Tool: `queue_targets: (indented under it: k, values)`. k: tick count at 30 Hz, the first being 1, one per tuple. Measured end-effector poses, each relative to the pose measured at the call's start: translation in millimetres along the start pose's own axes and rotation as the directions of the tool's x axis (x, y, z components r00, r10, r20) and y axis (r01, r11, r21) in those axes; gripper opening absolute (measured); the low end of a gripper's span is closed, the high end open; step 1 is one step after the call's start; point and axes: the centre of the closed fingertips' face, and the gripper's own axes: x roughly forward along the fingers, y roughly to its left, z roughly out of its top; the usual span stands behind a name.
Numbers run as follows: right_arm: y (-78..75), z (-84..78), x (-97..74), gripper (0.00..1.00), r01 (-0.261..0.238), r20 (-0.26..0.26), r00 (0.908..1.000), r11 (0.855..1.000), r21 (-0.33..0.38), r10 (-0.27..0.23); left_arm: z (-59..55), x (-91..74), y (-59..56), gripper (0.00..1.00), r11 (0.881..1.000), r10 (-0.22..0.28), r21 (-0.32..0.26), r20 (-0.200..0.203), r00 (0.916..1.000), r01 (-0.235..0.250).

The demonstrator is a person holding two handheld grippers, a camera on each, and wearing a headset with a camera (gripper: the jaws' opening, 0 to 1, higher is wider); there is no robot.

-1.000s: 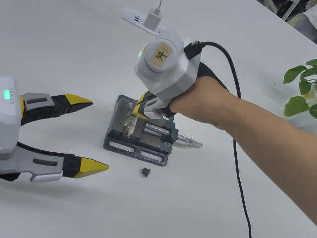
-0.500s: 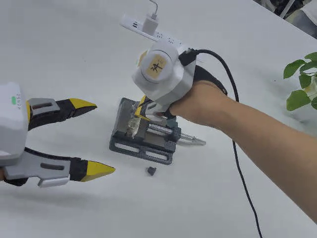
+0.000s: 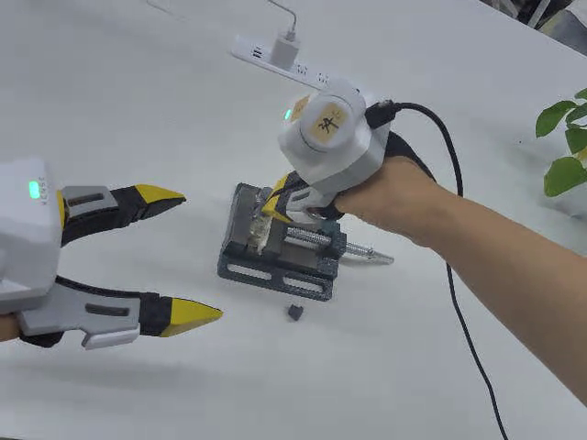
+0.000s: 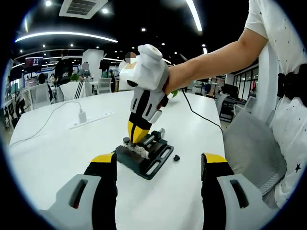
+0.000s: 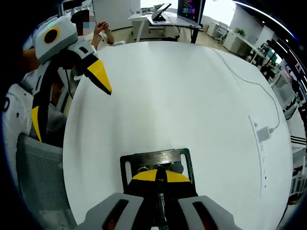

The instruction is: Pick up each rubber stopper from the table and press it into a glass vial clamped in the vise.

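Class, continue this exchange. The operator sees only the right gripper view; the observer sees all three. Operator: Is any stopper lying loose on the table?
Observer: Yes. One dark stopper lies on the table on the near side of the vise, apart from it.
Operator: Where does my cable run?
Observer: The black cable leaves the right gripper and trails over the table beside the forearm, away from the vise.
Operator: Anything near that side?
Observer: A leafy plant at the head view's right edge.
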Motion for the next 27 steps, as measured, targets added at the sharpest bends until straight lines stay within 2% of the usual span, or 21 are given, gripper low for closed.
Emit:
queue_targets:
  k: [4, 12, 20, 22, 27]
  values:
    - [1.0, 0.8, -0.7, 0.0, 0.006, 0.02, 0.9998, 1.0, 0.008, -0.006, 0.7, -2.1, 0.0, 0.69, 1.0, 0.005, 0.002, -0.002, 1.0, -0.005]
    - [5.5, 8.9, -11.1, 0.01, -0.001, 0.093, 0.9957, 0.998, 0.07, -0.006, 0.9, -4.5, -2.1, 0.69, 1.0, 0.006, 0.009, -0.012, 0.9999, -0.006]
    - [8.4, 11.1, -29.0, 0.08, 0.002, 0.167, 0.9857, 0.992, 0.126, -0.023, 2.3, -5.6, -4.1, 0.69, 1.0, 0.004, 0.018, -0.024, 0.9997, -0.004]
    - [7.4, 9.4, -28.3, 0.11, -0.002, 0.182, 0.9831, 0.991, 0.137, -0.023, 3.0, -5.6, -4.6, 0.69, 1.0, 0.002, 0.023, -0.029, 0.9996, -0.002]
    - [9.8, 5.8, -41.3, 0.15, 0.006, 0.218, 0.975, 0.987, 0.161, -0.042, 4.7, -4.5, -5.4, 0.69, 0.999, -0.005, 0.034, -0.04, 0.9992, 0.006]
